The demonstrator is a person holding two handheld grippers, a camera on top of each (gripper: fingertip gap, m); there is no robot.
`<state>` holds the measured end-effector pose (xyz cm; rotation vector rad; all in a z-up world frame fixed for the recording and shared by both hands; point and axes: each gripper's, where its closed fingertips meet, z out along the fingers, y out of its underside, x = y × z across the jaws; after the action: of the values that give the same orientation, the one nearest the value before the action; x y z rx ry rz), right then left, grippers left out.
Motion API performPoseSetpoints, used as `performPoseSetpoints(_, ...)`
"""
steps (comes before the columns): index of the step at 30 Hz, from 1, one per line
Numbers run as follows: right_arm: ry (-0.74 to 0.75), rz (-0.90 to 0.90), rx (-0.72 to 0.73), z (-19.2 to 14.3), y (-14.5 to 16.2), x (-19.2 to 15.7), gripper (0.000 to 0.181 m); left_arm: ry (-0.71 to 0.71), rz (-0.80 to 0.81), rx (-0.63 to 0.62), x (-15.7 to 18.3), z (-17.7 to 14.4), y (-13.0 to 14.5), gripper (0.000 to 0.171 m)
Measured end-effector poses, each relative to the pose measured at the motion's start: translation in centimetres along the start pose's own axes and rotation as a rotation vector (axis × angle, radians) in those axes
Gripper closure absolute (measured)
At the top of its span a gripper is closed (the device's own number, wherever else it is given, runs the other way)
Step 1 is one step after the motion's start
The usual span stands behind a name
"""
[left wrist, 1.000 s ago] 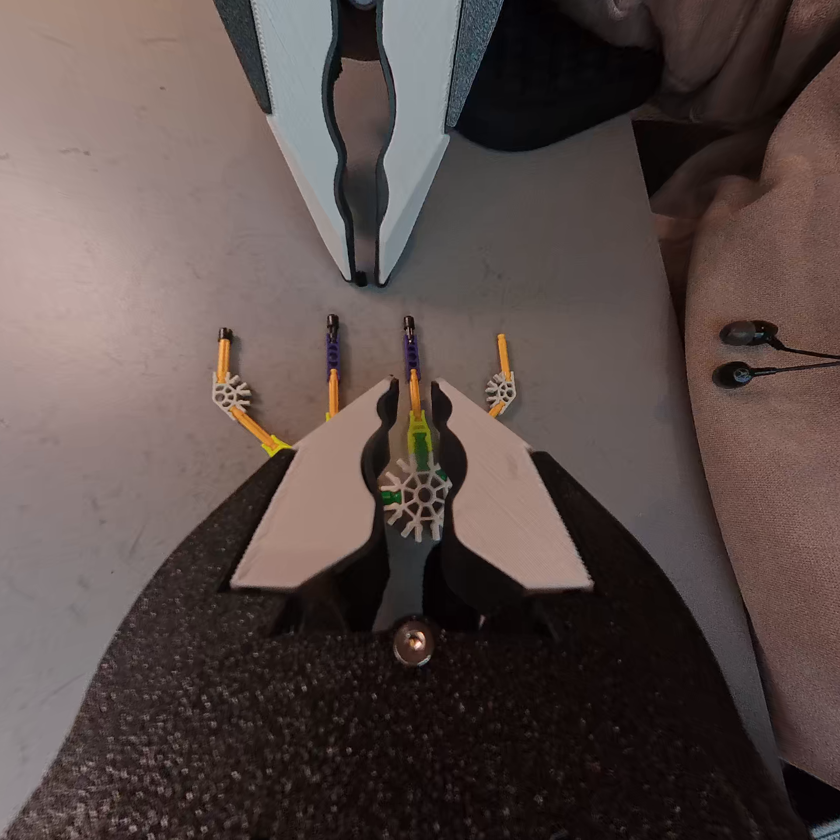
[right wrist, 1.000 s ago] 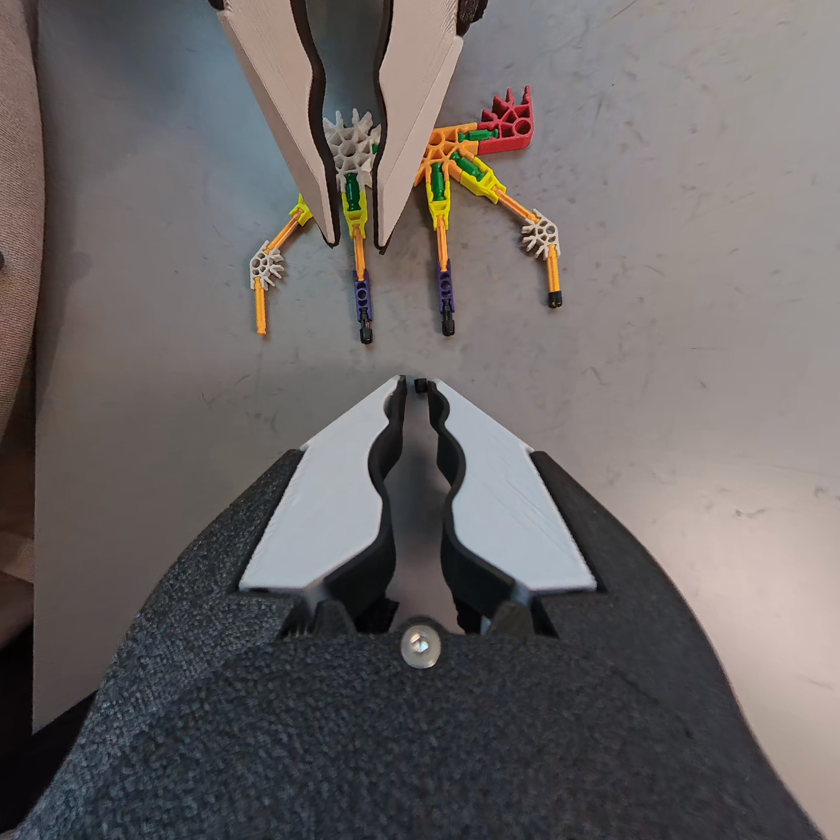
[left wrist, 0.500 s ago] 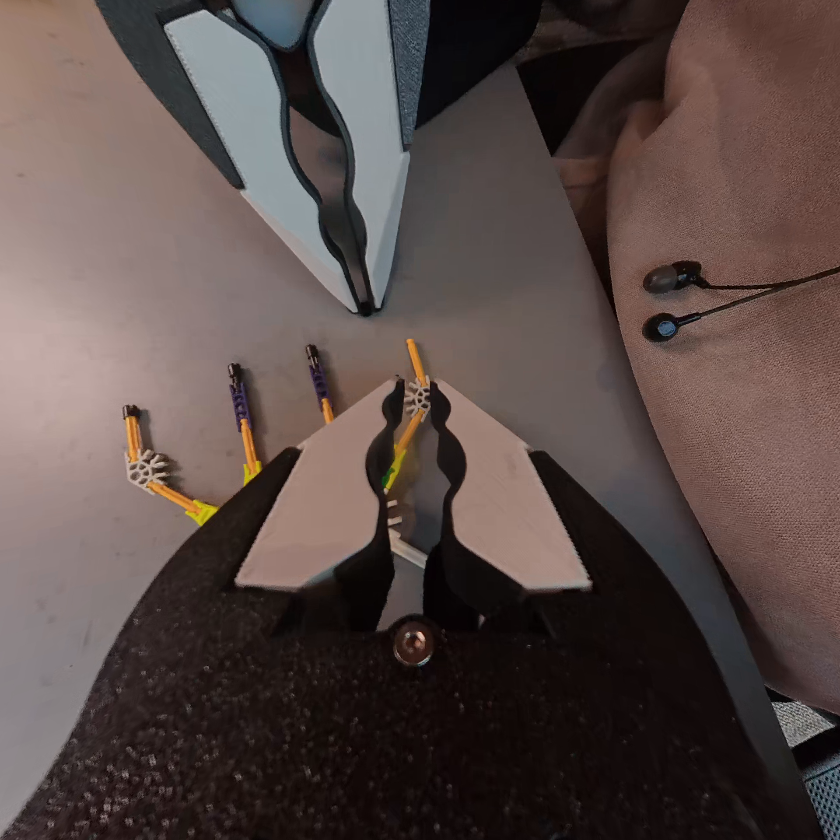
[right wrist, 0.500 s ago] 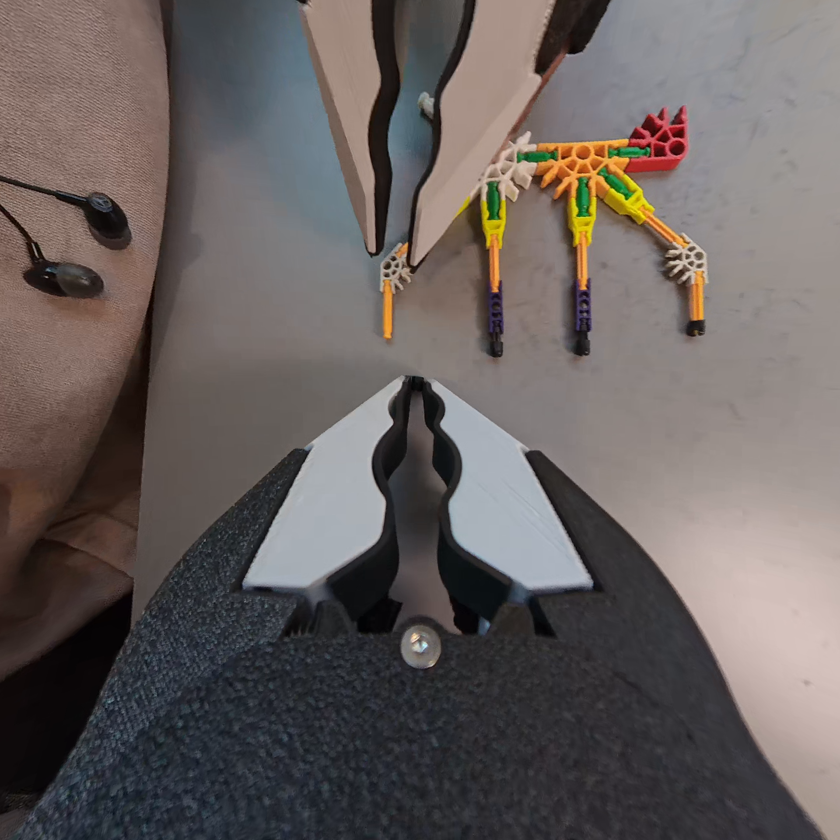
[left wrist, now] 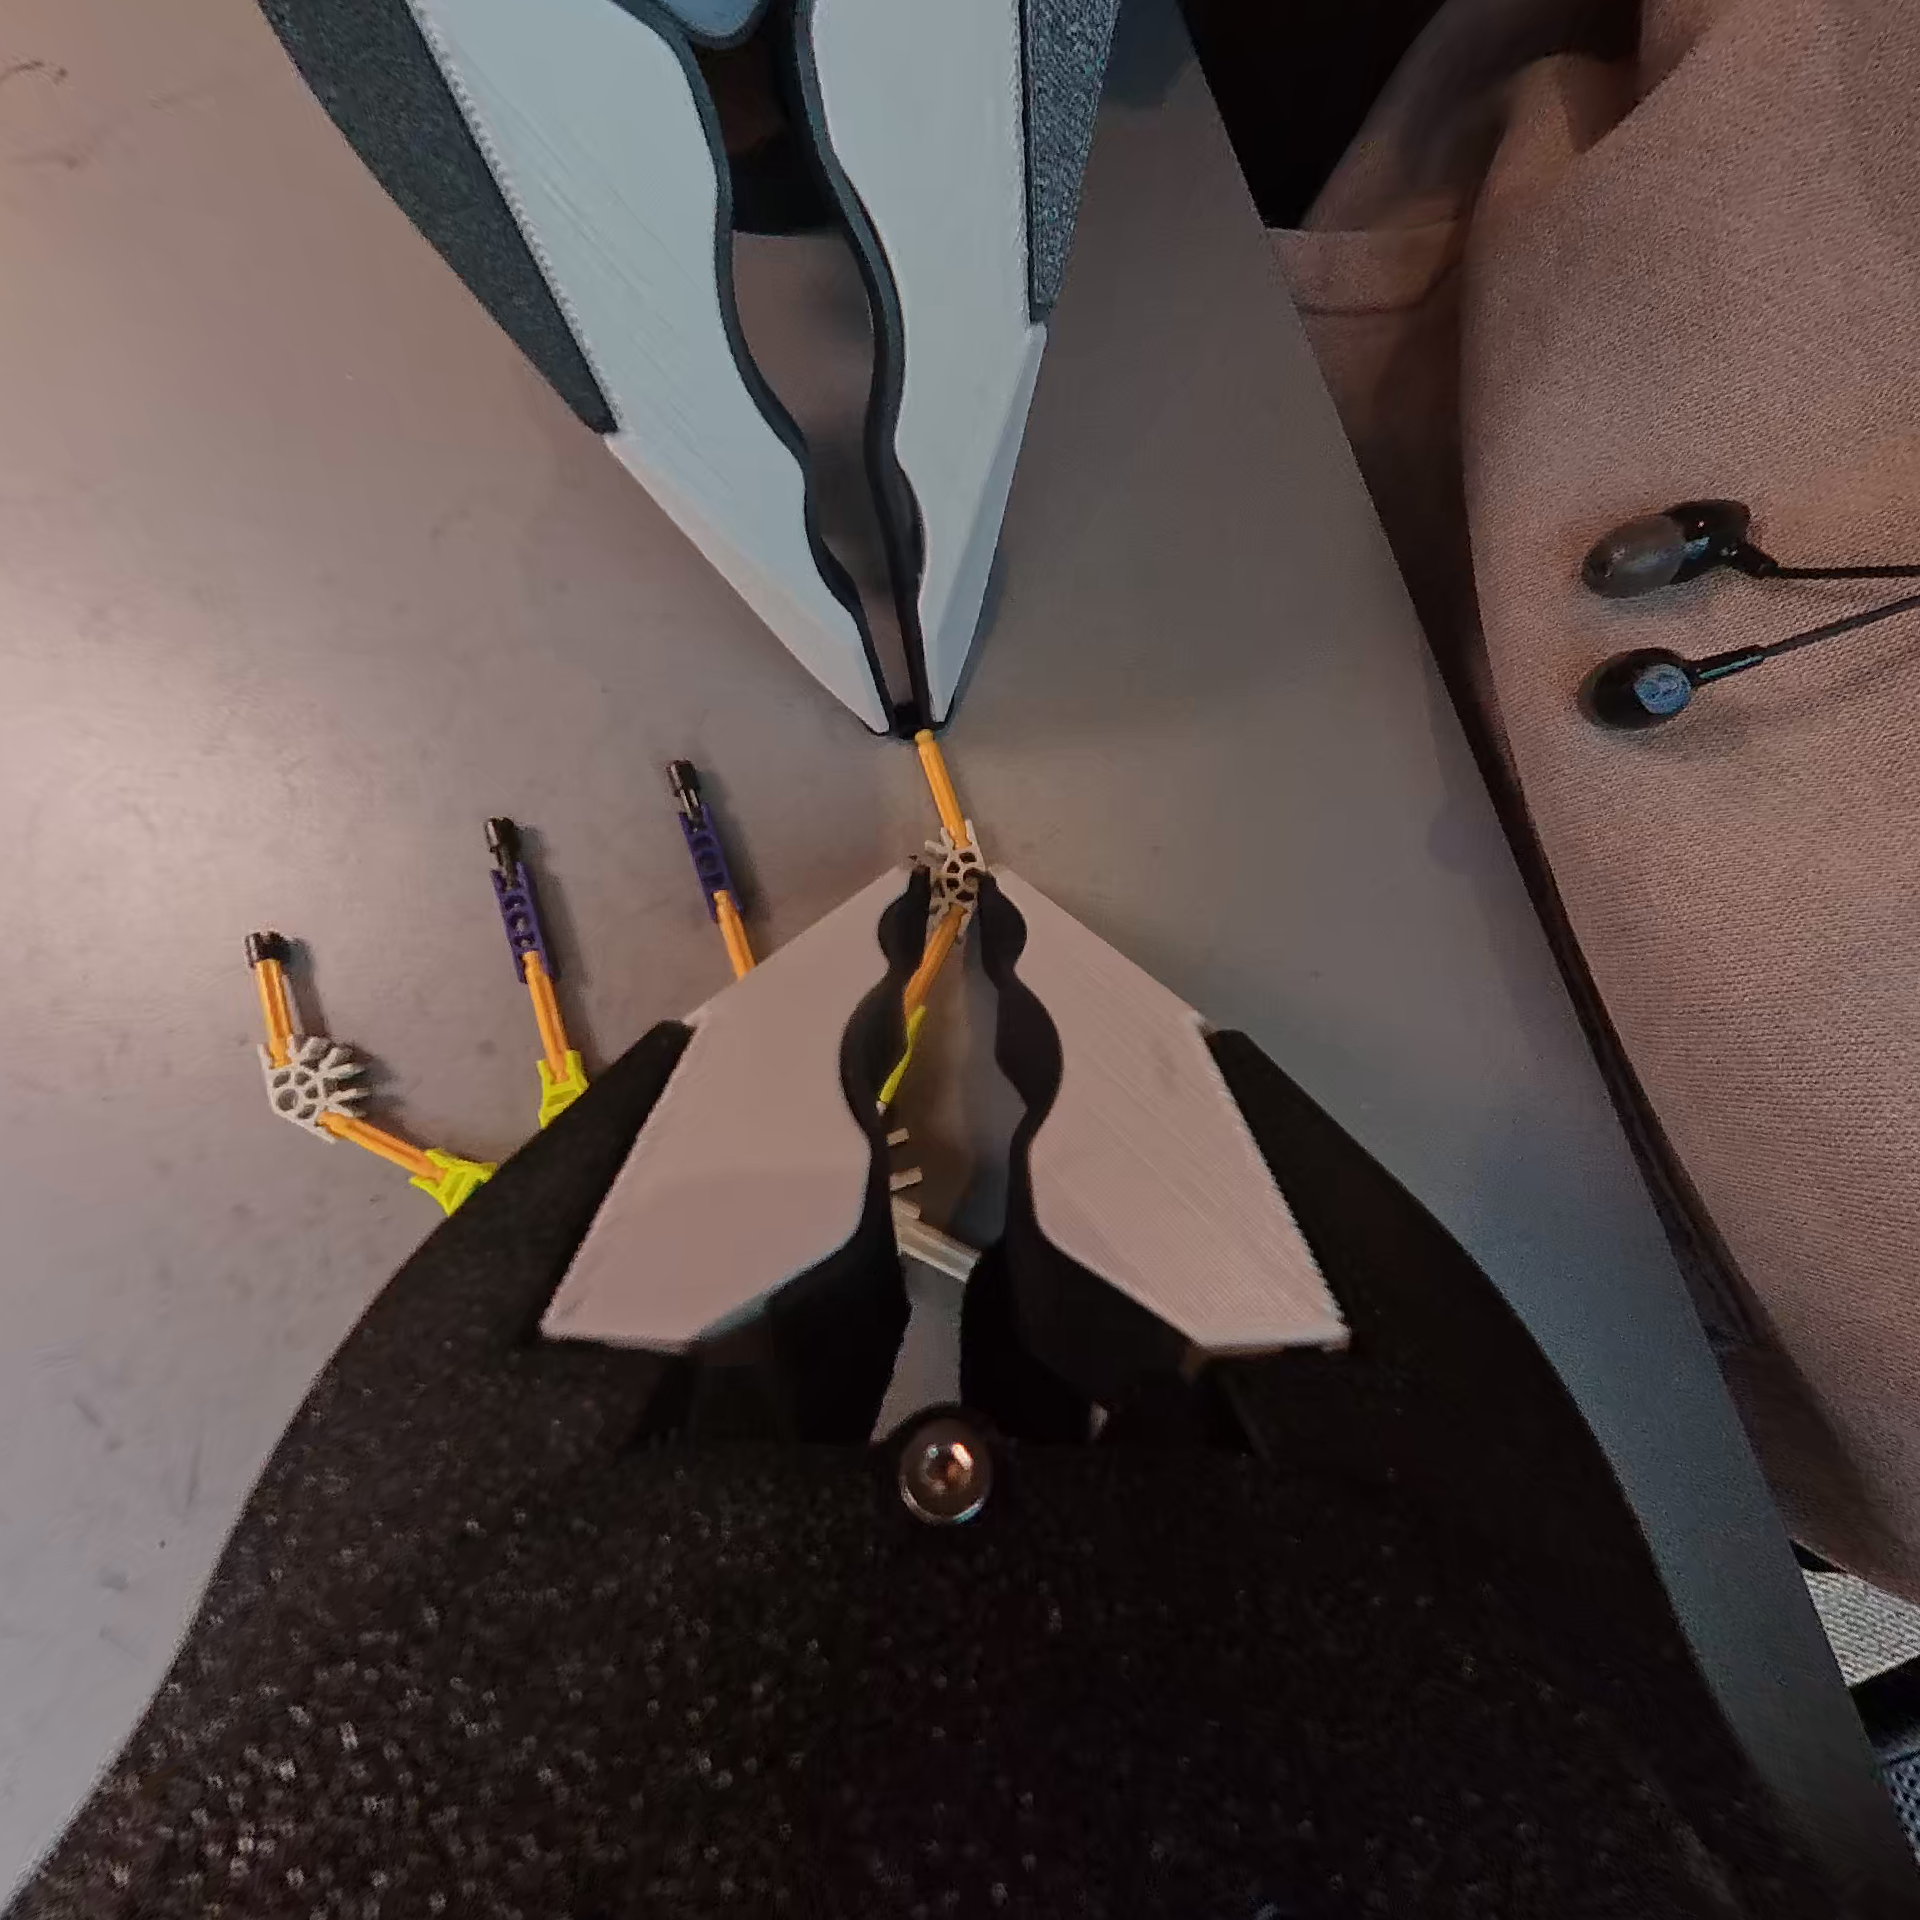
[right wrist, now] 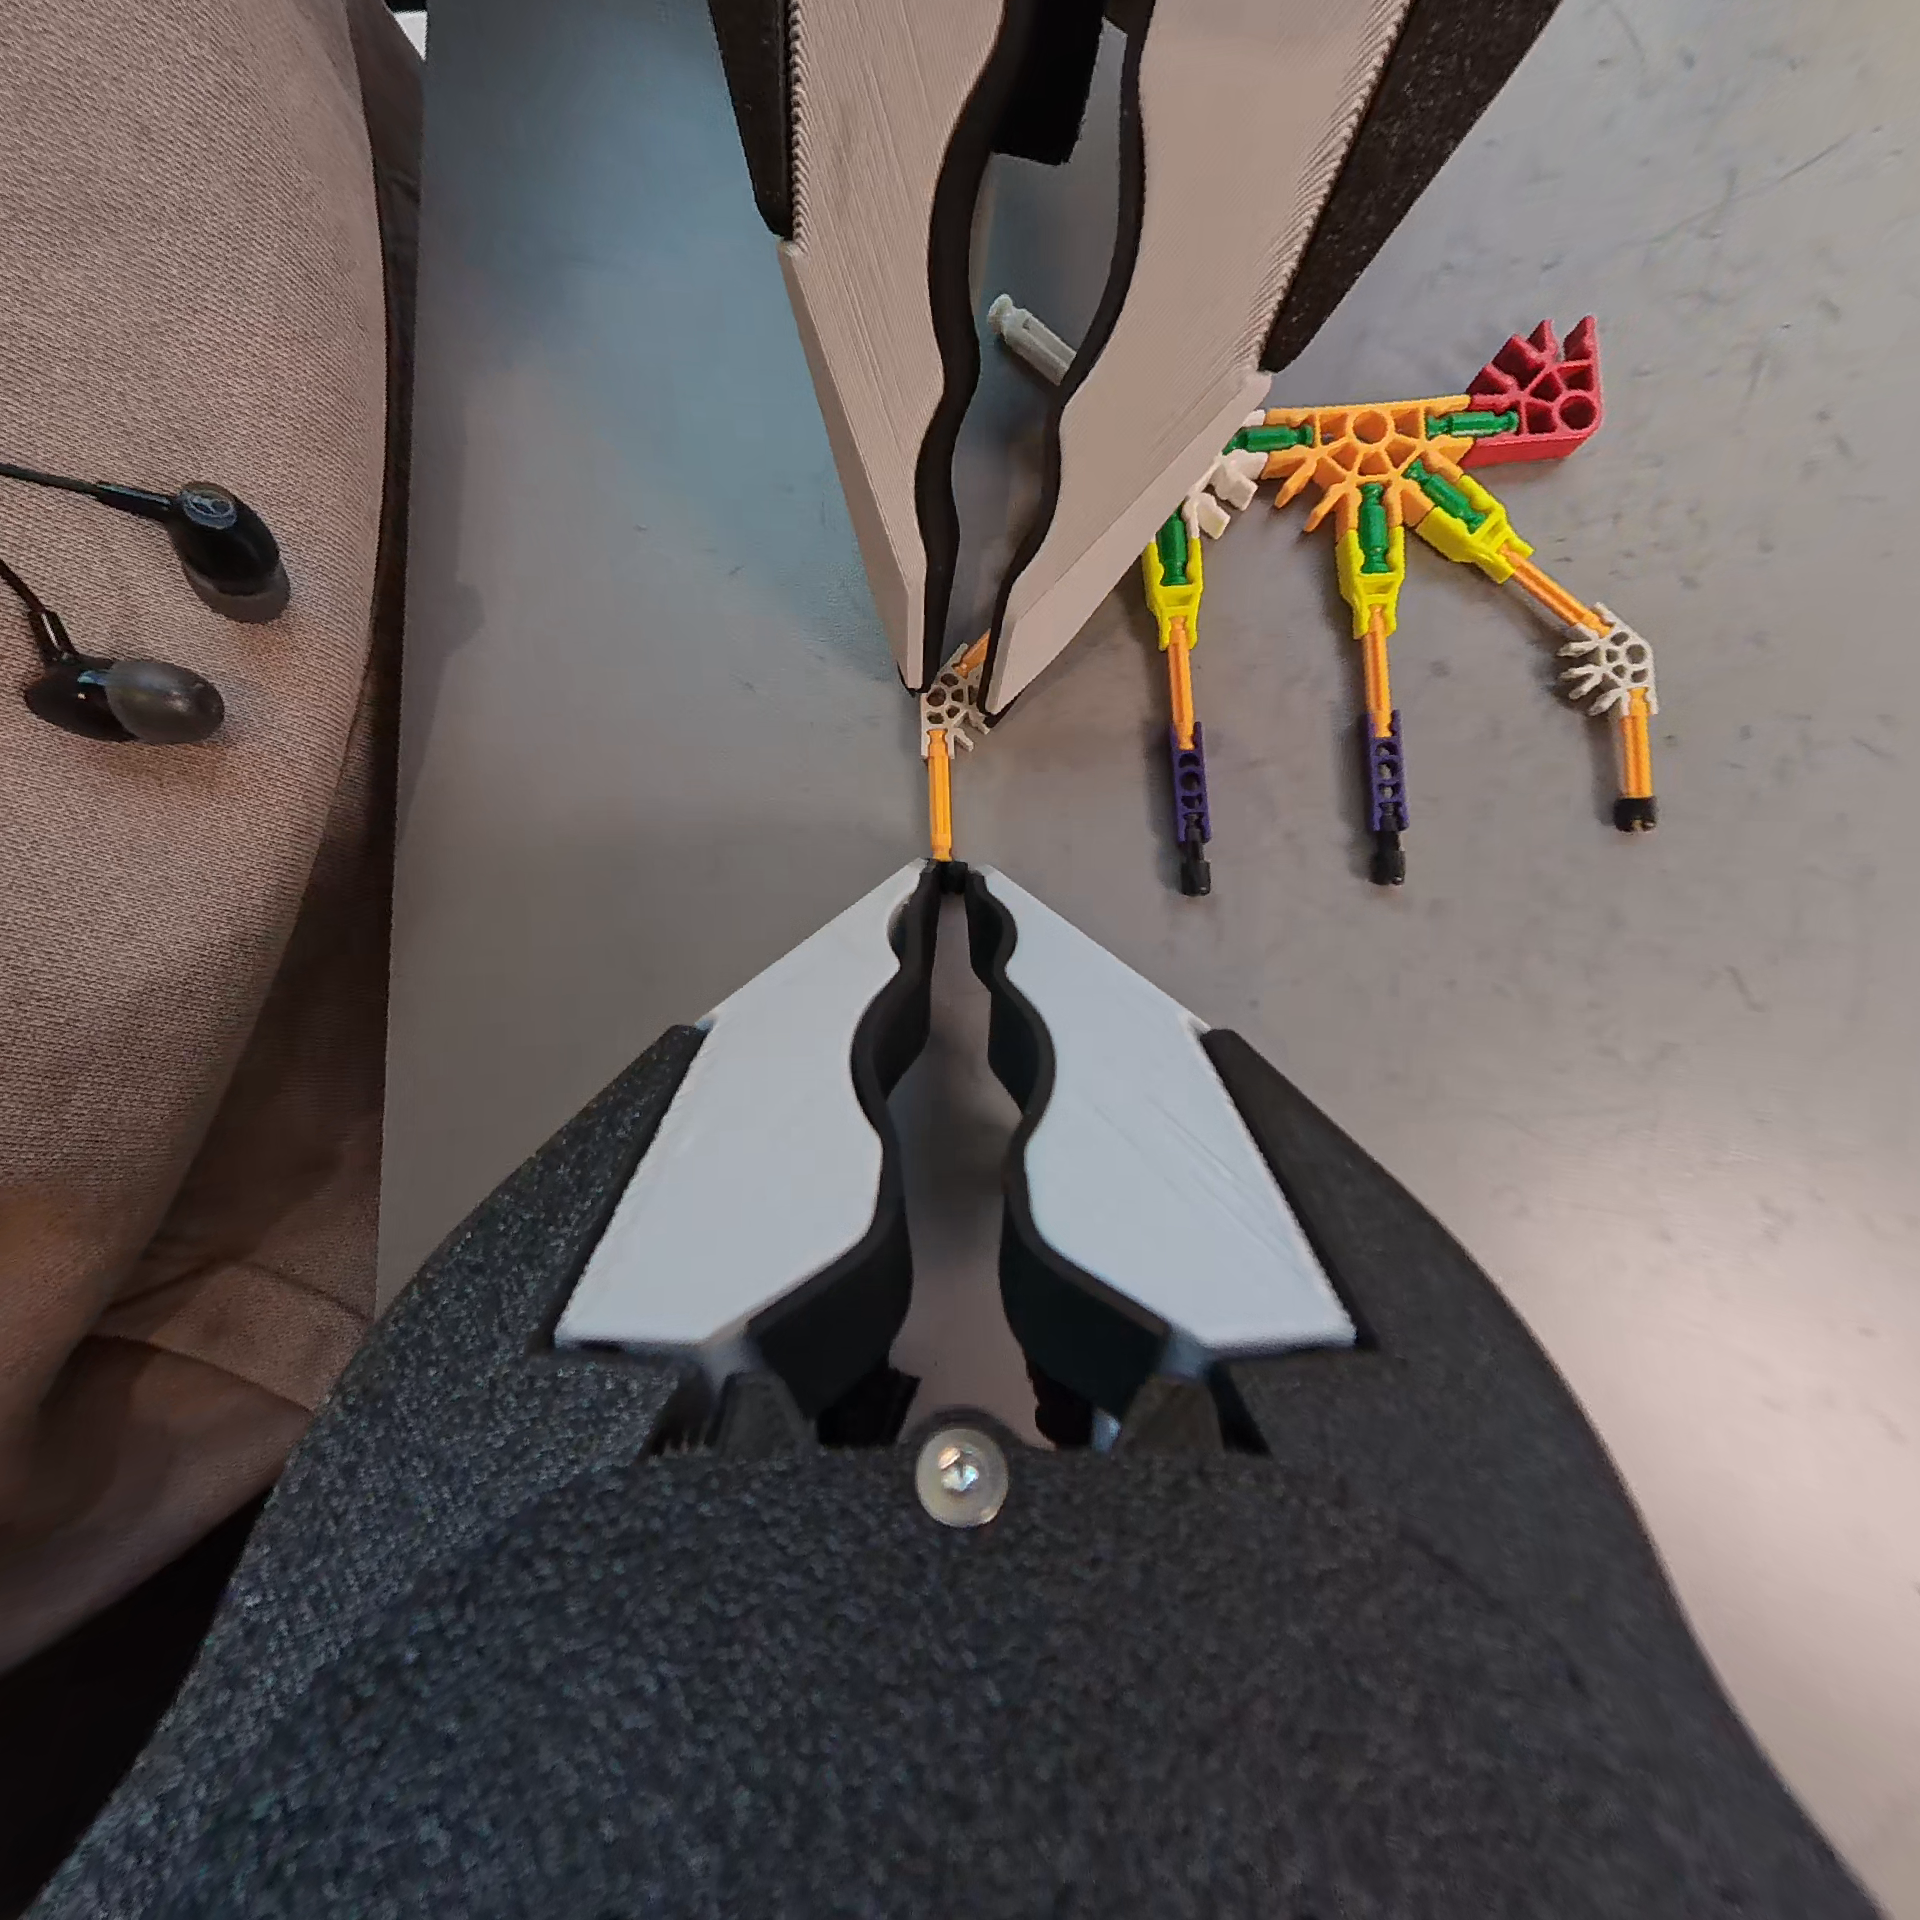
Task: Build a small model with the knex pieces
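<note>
Grey scuffed worktop (left wrist: 312, 520) with a pinkish-tan fabric (left wrist: 1714, 935) along one edge and a pair of black earbuds (left wrist: 1652, 623) lying on it. In the left wrist view, the left claw (left wrist: 948, 883) is nearly closed, pinching the small grey snowflake connector (left wrist: 954, 868) on the end leg of a flat rod-and-connector toy (left wrist: 520, 987); the orange rod (left wrist: 940, 784) sticks out past it and meets the tip of the right claw (left wrist: 906, 717), which is pressed shut on a tiny black cap (left wrist: 906, 715). That cap sits right at the rod's end; can't tell if it's actually on. The other three legs already have black tips. The right wrist view shows the right claw (right wrist: 948, 878) and what the first hides: the toy's orange hub (right wrist: 1361, 442), red corner piece (right wrist: 1538, 395), and a loose grey rod (right wrist: 1029, 338) behind the left claw (right wrist: 956, 691).
</note>
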<state>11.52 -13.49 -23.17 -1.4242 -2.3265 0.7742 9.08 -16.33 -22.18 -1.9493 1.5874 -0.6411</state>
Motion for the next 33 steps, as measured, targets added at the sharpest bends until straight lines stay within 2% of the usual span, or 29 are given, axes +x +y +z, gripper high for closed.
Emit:
performPoseSetpoints(1,0.002,-0.004,-0.003,0.0,0.02,-0.01,0.177,-0.002,0.001,-0.001,0.0,0.0,0.01,0.163)
performPoseSetpoints(28,0.026,0.026,-0.003,-0.19,0.48,-0.62,0.178,-0.049,-0.024,0.016,-0.54,-0.24,-0.44,0.171)
performPoseSetpoints(33,0.041,0.028,-0.01,-0.2,0.53,-0.66,0.178,-0.055,0.026,0.025,-0.61,-0.28,-0.28,0.152)
